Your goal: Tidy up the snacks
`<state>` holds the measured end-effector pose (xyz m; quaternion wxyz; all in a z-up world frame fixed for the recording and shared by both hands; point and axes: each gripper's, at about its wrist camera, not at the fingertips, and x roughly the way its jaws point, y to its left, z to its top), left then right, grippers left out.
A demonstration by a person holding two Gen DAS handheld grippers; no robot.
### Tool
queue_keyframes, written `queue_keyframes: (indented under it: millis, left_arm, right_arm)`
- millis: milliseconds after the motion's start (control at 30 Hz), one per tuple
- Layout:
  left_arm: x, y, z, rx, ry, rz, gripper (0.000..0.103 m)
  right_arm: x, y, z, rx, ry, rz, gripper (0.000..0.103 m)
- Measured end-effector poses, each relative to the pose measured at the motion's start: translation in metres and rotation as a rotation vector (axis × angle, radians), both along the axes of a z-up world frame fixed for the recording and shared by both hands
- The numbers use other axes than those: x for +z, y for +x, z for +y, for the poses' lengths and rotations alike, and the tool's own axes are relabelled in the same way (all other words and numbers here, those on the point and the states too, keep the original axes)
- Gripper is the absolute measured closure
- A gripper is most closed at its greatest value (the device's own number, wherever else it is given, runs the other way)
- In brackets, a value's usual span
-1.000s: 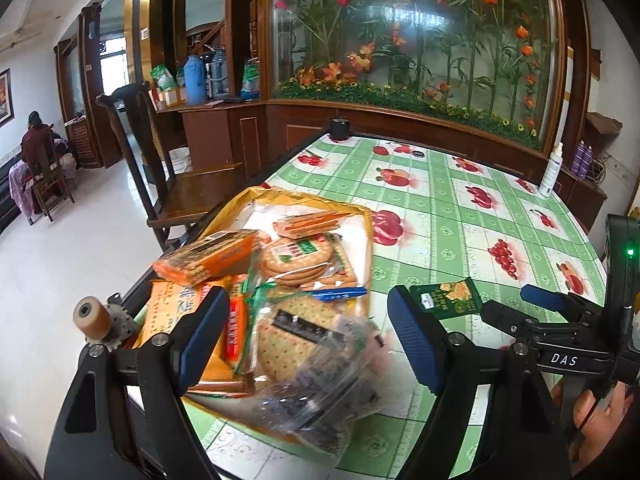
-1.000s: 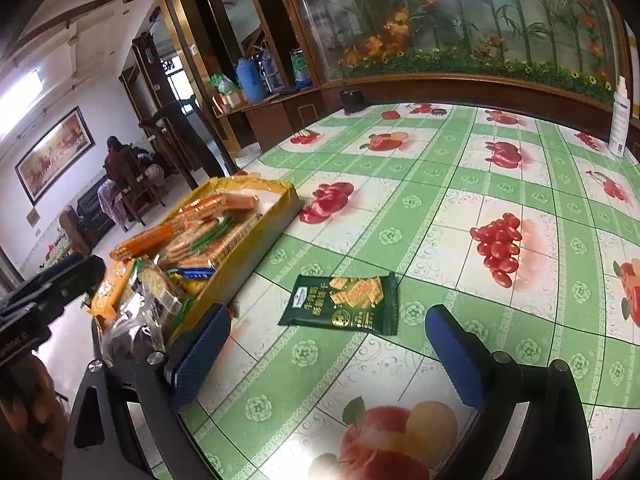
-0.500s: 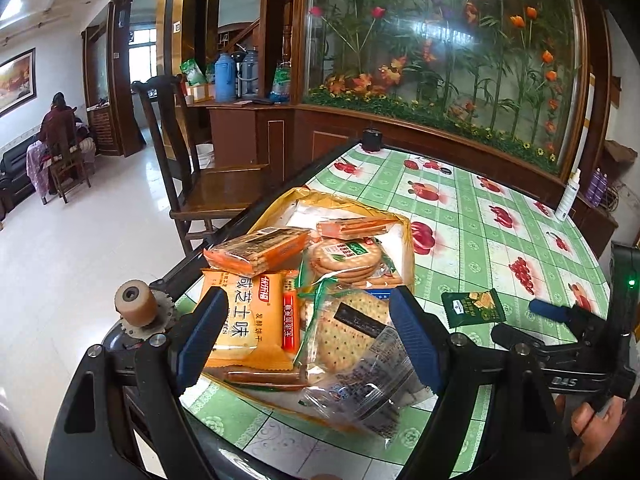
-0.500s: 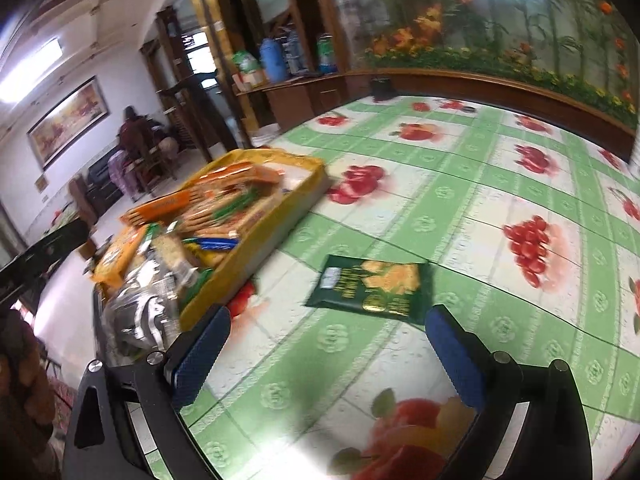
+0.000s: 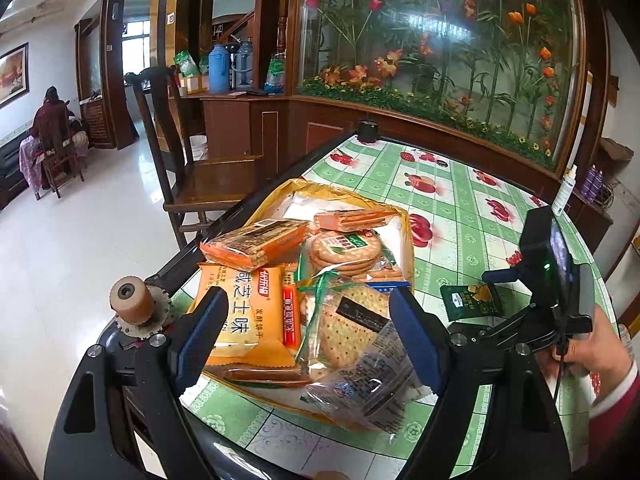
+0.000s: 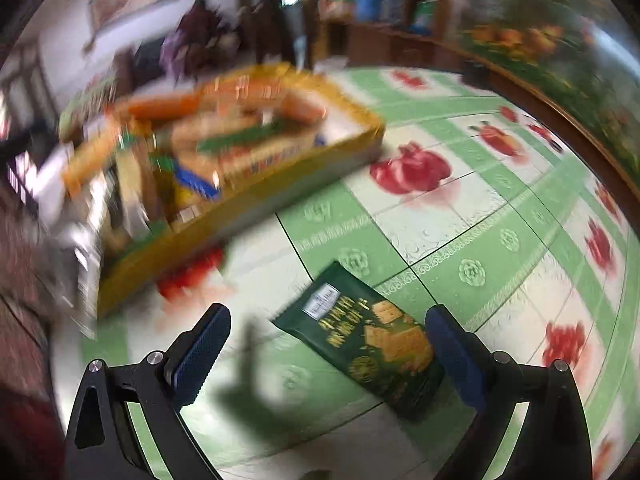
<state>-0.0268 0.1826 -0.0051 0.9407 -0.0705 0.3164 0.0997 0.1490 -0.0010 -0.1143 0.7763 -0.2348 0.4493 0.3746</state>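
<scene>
A yellow tray [image 5: 276, 200] holds several snack packs: an orange cracker pack [image 5: 244, 312], round biscuits [image 5: 344, 248] and a clear pack of square crackers [image 5: 356, 336]. My left gripper [image 5: 308, 336] is open and empty, hovering near the tray's front end. A dark green cracker packet [image 6: 368, 340] lies flat on the tablecloth right of the tray; it also shows in the left wrist view [image 5: 470, 300]. My right gripper [image 6: 328, 352] is open, low over the table, with the packet lying between its fingers near the right one. The right wrist view is blurred.
The table [image 5: 452, 208] has a green checked cloth with fruit prints. A wooden chair [image 5: 200, 176] stands at its left edge. A white bottle [image 5: 566, 192] and a black cup [image 5: 367, 130] stand at the far edge. A flower display wall lies behind.
My right gripper has moved down and forward to the green packet, which now lies between its fingers. My left gripper has drawn back a little from the tray. Both stay open.
</scene>
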Motion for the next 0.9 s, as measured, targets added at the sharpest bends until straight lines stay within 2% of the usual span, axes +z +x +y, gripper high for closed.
queue_keyframes:
  millis: [67,133,200,267,300,333,467,567,600,633,667,767,800,867,900]
  left_arm:
    - [-0.001,0.0,0.003,0.007,-0.005,0.003,0.02]
    - [-0.002,0.0,0.006,0.016,-0.009,0.006,0.02]
    - [-0.004,0.002,0.007,0.019,-0.02,0.009,0.02]
    - [-0.006,0.004,0.005,0.014,-0.03,0.013,0.02]
    - [-0.007,0.005,0.005,0.009,-0.033,0.015,0.02]
    - [-0.007,0.006,0.002,0.0,-0.035,0.018,0.02]
    - [-0.009,0.006,-0.009,-0.035,-0.024,0.023,0.02]
    - [-0.007,0.006,-0.011,-0.041,-0.014,0.025,0.02]
    - [-0.007,0.005,-0.01,-0.041,-0.017,0.023,0.02]
    - [-0.007,0.006,-0.011,-0.038,-0.018,0.021,0.02]
    - [-0.007,0.005,-0.01,-0.035,-0.019,0.02,0.02]
    - [-0.006,0.003,-0.007,-0.023,-0.023,0.013,0.02]
    - [-0.005,0.002,-0.006,-0.02,-0.025,0.011,0.02]
    - [-0.005,0.002,-0.004,-0.018,-0.025,0.011,0.02]
    - [-0.006,0.002,-0.004,-0.014,-0.023,0.012,0.02]
  right_arm:
    - [-0.004,0.007,-0.002,0.027,0.007,0.04,0.003]
    - [-0.009,0.018,-0.009,0.002,0.024,0.116,0.004]
    - [-0.01,0.019,-0.015,-0.023,0.034,0.119,0.005]
    - [-0.008,0.018,-0.021,-0.067,0.049,0.121,0.011]
    - [-0.005,0.016,-0.023,-0.09,0.065,0.122,0.027]
    - [-0.002,0.016,-0.028,-0.114,0.101,0.136,0.053]
    - [0.002,0.009,-0.03,-0.162,0.154,0.153,0.059]
    - [0.009,0.005,-0.029,-0.194,0.239,0.181,0.067]
    - [0.013,0.005,-0.029,-0.205,0.27,0.187,0.072]
    - [0.016,0.006,-0.027,-0.213,0.303,0.197,0.098]
    - [0.02,0.006,-0.025,-0.219,0.336,0.214,0.102]
    - [0.033,0.011,-0.021,-0.242,0.407,0.225,0.103]
    - [0.032,0.013,-0.016,-0.23,0.398,0.244,0.097]
    - [0.031,0.005,-0.002,-0.205,0.31,0.191,0.094]
    - [0.029,0.002,0.001,-0.199,0.288,0.189,0.084]
